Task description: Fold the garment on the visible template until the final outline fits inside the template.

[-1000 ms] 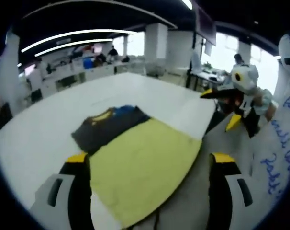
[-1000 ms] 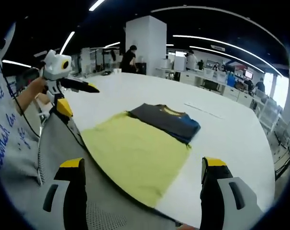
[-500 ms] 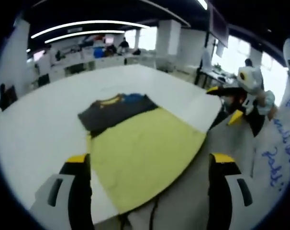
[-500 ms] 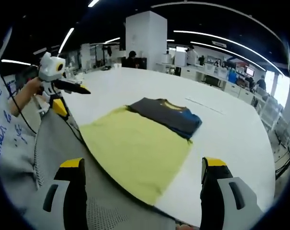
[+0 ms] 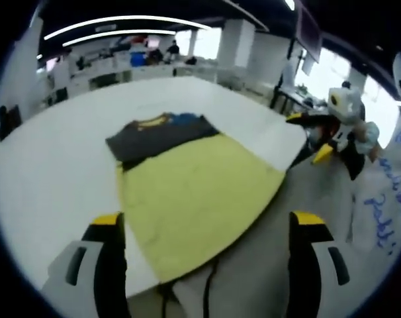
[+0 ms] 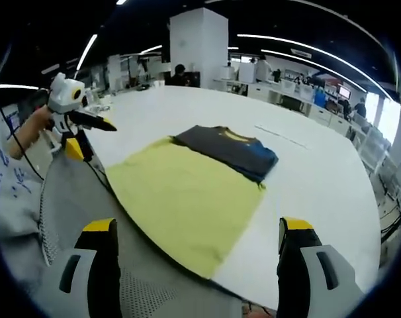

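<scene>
Light: I see bright ceiling strips point(image 6: 306, 54) plus window point(image 5: 326, 69) glare, blown out.
Table point(image 6: 333, 172): evenly lit, soft shadows.
Edges: heavy fisheye bend.
Focus: slight blur throughout, esp. bkgd.

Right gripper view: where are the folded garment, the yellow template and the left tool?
folded garment point(image 6: 228, 151), right gripper view, middle of its dark top layer.
yellow template point(image 6: 184, 199), right gripper view, bare centre of the sheet.
left tool point(image 6: 94, 122), right gripper view, between its dark, yellow-tipped jaws.

fingers point(image 5: 110, 228): black, yellow tips | gripper body: white | clothing point(image 6: 8, 192): grey, blue lettering
</scene>
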